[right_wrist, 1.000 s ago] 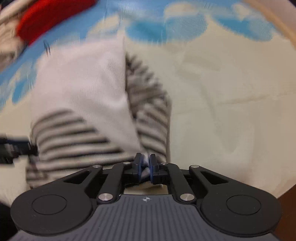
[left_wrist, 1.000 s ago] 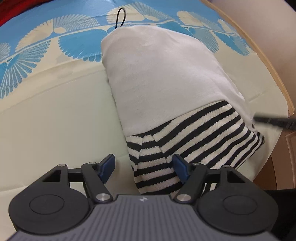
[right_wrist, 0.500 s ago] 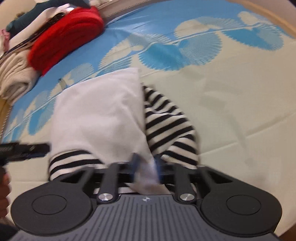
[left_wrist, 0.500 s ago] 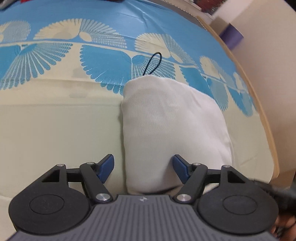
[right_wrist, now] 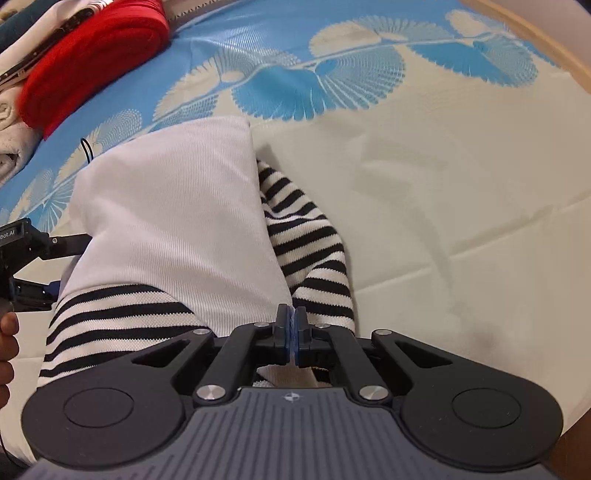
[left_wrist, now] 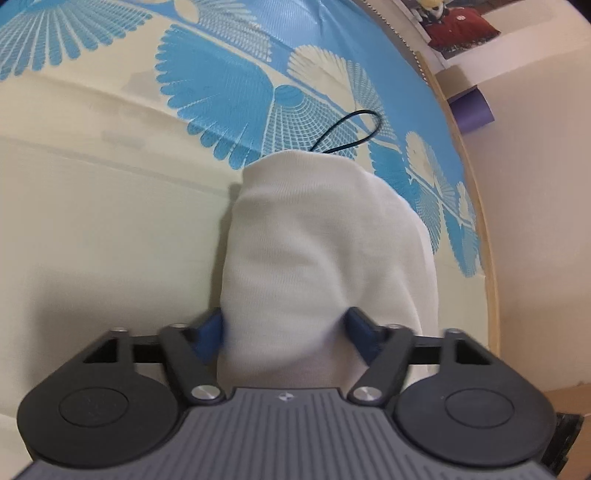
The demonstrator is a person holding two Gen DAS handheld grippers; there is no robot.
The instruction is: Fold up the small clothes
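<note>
My right gripper's (right_wrist: 294,328) fingers are pinched on the near hem of the white-and-striped garment (right_wrist: 173,221). My left gripper's (left_wrist: 284,332) fingers stand wide, straddling its white fold (left_wrist: 317,258) on the patterned bench cloth (left_wrist: 110,221). Beyond the garment I see a black cord loop (left_wrist: 351,129), then red folded fabric (right_wrist: 88,62) at the far left.

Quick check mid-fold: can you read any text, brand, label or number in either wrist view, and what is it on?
"bot.AI": white lettering on the body of the left gripper, at the left edge of the right wrist view; the start of the word is cut off.
Small emblem, no letters: on each gripper's grey housing.
Picture on the wall: too blurred to read.
Garment: no readable label.
</note>
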